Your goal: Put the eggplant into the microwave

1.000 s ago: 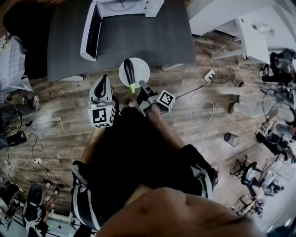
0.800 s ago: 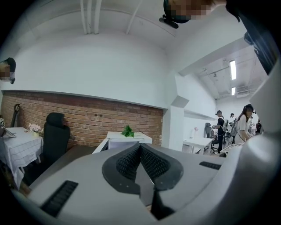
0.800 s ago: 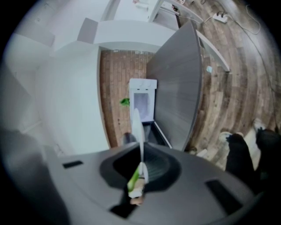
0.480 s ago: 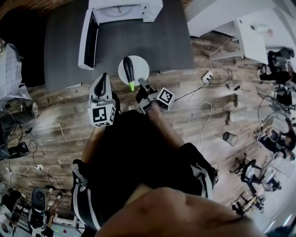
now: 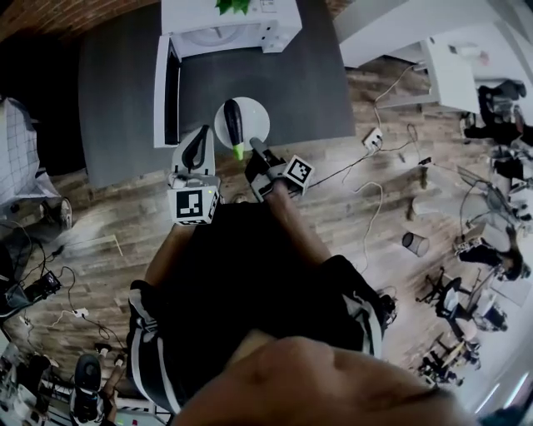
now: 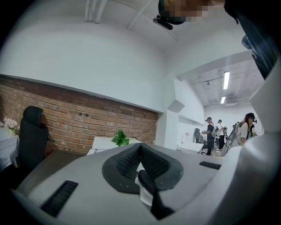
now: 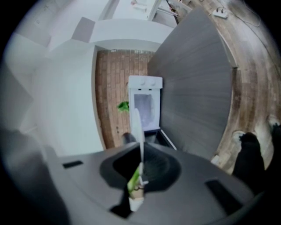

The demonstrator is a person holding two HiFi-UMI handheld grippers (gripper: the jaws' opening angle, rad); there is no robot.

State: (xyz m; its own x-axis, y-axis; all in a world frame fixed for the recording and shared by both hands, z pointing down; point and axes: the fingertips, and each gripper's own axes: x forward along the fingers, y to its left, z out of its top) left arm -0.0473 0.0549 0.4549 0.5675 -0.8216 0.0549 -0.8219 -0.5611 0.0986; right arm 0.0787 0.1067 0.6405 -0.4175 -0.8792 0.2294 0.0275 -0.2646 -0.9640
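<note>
Upper middle of the head view: white microwave (image 5: 229, 21) at the far side of a dark grey table (image 5: 291, 75), with its door (image 5: 166, 96) swung open toward the left of the frame. The right gripper view shows the opening clear.

Eggplant (image 5: 232, 119): lying on a white plate (image 5: 255, 116), just below the microwave in the frame and over the near part of the table. Its green stem end points down-frame toward the person. It is not in the microwave yet.

Right gripper (image 5: 258, 154): jaws pinched narrow on the near rim of the plate. Its own view shows the rim edge-on between the pads, with the green stem just beside them. I cannot tell whether the plate rests on the table or is carried.

Left gripper (image 5: 198, 143): jaws closed together with nothing between them, just left of the plate and apart from it, beside the open door.

Progress (judgement):
- Done: door open, plate with eggplant gripped.
- Left: move the plate up-frame across the table, slide it through the opening, and let go.
- The door likely needs closing after that, and the free left gripper is well placed for it.
</note>
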